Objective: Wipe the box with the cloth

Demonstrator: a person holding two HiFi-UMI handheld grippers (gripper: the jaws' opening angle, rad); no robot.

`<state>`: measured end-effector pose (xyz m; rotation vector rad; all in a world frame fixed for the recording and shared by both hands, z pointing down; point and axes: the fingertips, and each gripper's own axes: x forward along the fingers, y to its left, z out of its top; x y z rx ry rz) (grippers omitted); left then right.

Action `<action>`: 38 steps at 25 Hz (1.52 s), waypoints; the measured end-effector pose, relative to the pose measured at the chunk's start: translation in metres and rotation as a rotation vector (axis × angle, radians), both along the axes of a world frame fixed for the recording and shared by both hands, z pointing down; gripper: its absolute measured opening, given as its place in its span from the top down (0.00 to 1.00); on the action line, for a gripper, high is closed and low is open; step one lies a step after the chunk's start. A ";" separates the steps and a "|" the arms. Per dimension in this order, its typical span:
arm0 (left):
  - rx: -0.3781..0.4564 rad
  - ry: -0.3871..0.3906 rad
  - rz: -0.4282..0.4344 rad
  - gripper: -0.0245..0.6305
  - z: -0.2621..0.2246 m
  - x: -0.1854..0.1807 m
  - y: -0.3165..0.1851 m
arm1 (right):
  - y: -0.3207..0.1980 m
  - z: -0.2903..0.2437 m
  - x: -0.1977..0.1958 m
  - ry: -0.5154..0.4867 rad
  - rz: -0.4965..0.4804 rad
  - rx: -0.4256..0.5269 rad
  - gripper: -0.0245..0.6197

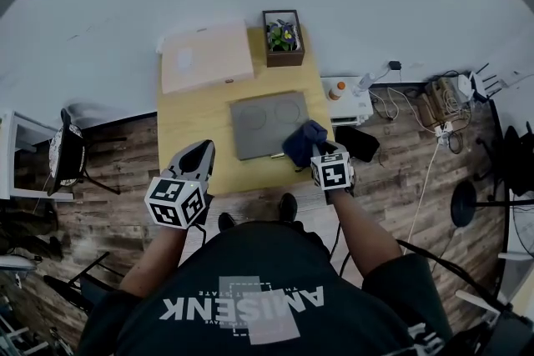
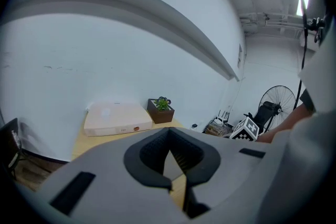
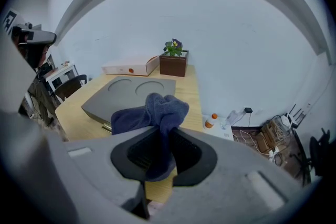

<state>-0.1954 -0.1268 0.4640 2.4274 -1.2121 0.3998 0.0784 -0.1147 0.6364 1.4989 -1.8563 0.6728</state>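
**Item 1: right gripper** (image 1: pixel 319 152) (image 3: pixel 161 155). Jaws clamped on the cloth (image 1: pixel 302 142) (image 3: pixel 152 113). The dark-blue wad bunches out ahead of the tips and one fold hangs back between the pads.

**Item 2: grey box** (image 1: pixel 263 122) (image 3: pixel 126 93). Flat, two round recesses in the lid. It lies ahead-left of the right gripper, and the cloth looks to rest on its near-right corner. The top runs away ahead and leftward from there, so the wipe prob. goes that way.

**Item 3: left gripper** (image 1: pixel 198 154) (image 2: pixel 169 162). Jaws closed, nothing between them. It's raised and aimed at the wall, off the box's near-left side. The right gripper is much the nearer, w/ cloth already in it.

**Item 4: table** (image 1: pixel 179 137). Its near edge is just behind the right gripper and its right edge close beside it. There's bare wood left of the box.

**Item 5: pale flat case** (image 1: pixel 206 56) (image 2: pixel 116 119) and **planter** (image 1: pixel 283 37) (image 3: pixel 173 63). Both stand beyond the box's far edge, apart from it. They limit any overshoot fwd.
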 end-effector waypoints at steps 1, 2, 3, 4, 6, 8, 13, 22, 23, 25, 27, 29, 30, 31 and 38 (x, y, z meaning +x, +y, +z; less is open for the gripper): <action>0.001 0.001 0.004 0.96 0.000 0.001 0.001 | 0.002 0.001 0.003 0.000 0.007 -0.001 0.86; 0.002 -0.003 0.004 0.96 0.000 0.001 0.001 | 0.004 0.001 0.006 0.000 0.014 -0.002 0.86; 0.004 -0.007 0.001 0.96 0.000 0.000 0.001 | 0.006 0.001 0.010 0.001 0.022 -0.005 0.86; 0.004 -0.010 -0.004 0.96 0.000 -0.001 0.001 | 0.008 0.000 0.014 -0.002 0.031 -0.004 0.86; 0.006 -0.012 -0.015 0.96 0.000 -0.003 0.000 | 0.008 -0.009 0.018 -0.027 0.041 0.016 0.86; 0.005 -0.012 -0.026 0.96 0.001 -0.006 0.000 | 0.005 -0.026 0.012 -0.075 0.019 0.057 0.86; 0.007 0.000 -0.074 0.96 0.001 -0.017 0.000 | -0.013 -0.070 -0.038 -0.153 -0.139 0.143 0.86; 0.049 0.002 -0.236 0.96 -0.019 -0.056 0.014 | -0.050 -0.084 -0.158 -0.252 -0.420 0.160 0.86; 0.054 0.000 -0.261 0.96 -0.020 -0.061 0.015 | -0.054 -0.081 -0.168 -0.255 -0.442 0.151 0.86; 0.057 -0.008 -0.313 0.96 -0.020 -0.071 0.020 | -0.061 -0.074 -0.189 -0.252 -0.485 0.135 0.86; 0.052 -0.017 -0.364 0.96 -0.019 -0.083 0.028 | -0.066 -0.064 -0.207 -0.243 -0.518 0.117 0.86; 0.044 -0.022 -0.411 0.96 -0.017 -0.093 0.035 | -0.071 -0.053 -0.220 -0.221 -0.541 0.106 0.86; 0.041 -0.024 -0.431 0.96 -0.017 -0.097 0.039 | -0.074 -0.047 -0.224 -0.200 -0.549 0.107 0.86; 0.039 -0.025 -0.448 0.96 -0.017 -0.100 0.043 | -0.077 -0.042 -0.227 -0.174 -0.558 0.112 0.86; 0.016 -0.040 -0.524 0.96 -0.014 -0.108 0.060 | -0.082 -0.014 -0.226 -0.073 -0.587 0.061 0.86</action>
